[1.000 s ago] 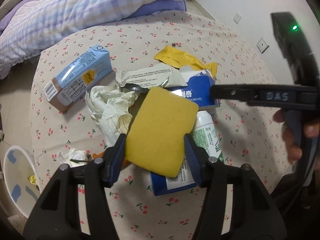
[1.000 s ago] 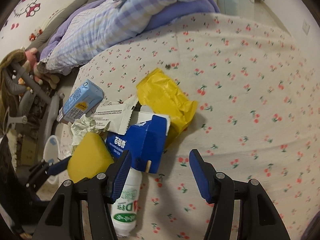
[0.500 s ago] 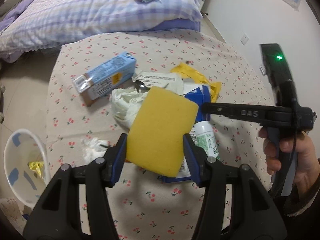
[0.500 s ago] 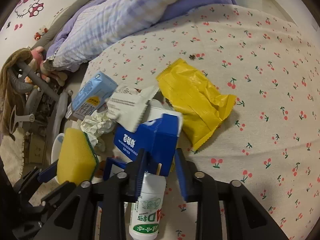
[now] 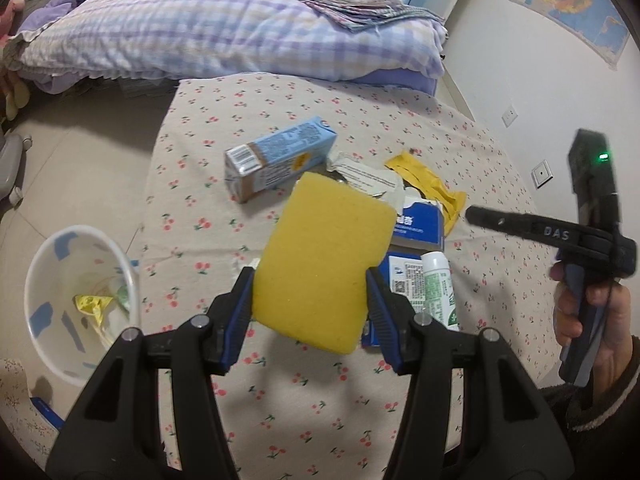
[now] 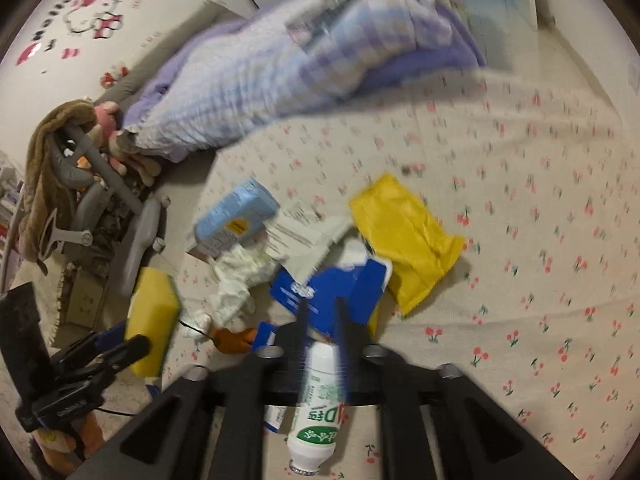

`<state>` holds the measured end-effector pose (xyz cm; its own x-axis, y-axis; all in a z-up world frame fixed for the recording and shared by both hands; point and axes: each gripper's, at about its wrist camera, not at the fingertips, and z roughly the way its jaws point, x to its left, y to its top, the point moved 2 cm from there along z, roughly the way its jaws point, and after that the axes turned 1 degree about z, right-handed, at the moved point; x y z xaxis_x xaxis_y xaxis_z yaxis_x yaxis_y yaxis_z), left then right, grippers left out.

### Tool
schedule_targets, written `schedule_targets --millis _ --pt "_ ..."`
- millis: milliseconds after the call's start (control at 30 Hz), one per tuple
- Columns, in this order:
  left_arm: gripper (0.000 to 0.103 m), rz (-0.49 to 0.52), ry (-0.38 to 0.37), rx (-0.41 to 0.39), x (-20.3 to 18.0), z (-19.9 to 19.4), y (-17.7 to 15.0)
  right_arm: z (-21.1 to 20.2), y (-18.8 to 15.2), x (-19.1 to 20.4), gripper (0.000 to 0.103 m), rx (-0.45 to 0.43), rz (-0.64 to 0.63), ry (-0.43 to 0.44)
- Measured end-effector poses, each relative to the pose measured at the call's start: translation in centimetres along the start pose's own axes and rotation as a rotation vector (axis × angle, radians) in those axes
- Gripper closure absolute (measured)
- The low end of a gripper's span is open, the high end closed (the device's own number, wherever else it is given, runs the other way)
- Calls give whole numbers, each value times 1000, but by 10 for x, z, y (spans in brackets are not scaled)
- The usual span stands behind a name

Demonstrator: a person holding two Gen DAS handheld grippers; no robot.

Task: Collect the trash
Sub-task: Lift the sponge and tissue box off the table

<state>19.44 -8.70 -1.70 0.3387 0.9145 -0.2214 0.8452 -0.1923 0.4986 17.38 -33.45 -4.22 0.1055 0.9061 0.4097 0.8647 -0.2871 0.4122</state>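
Note:
My left gripper (image 5: 308, 296) is shut on a yellow sponge (image 5: 324, 256) and holds it above the table's left part; the sponge also shows in the right wrist view (image 6: 154, 320). My right gripper (image 6: 322, 316) is shut on the dark blue carton (image 6: 336, 296), over a white and green bottle (image 6: 320, 408). On the table lie a light blue milk carton (image 5: 276, 158), a yellow wrapper (image 6: 404, 236), a torn white wrapper (image 6: 304, 236) and crumpled tissue (image 6: 236, 280).
A white trash bin (image 5: 80, 304) with scraps inside stands on the floor left of the cherry-print table (image 5: 304, 420). A bed with a checked quilt (image 5: 208, 28) lies behind. A chair with clothes (image 6: 60, 184) stands at the left.
My left gripper has lifted the sponge and drawn back toward the bin side. My right gripper has closed from wide open onto the blue carton.

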Motion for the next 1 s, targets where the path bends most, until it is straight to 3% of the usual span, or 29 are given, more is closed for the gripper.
schedule_targets --millis 67,100,400,467,800,1000 --pt "47 -13 6 0 6 -2 -1 15 2 -8 45 54 40 -36" --pt "47 -22 10 1 10 -3 -1 20 2 -11 43 64 55 -56" --pt "47 -54 29 9 29 -5 -2 64 9 -15 44 127 152 -52" --pt "47 -56 32 12 32 -6 -3 66 8 -16 55 125 181 -55" --pt "47 -69 41 -2 45 -18 -7 35 12 4 55 40 159 -52" --pt "47 -84 49 -7 52 -22 -8 31 16 21 56 15 143 22"
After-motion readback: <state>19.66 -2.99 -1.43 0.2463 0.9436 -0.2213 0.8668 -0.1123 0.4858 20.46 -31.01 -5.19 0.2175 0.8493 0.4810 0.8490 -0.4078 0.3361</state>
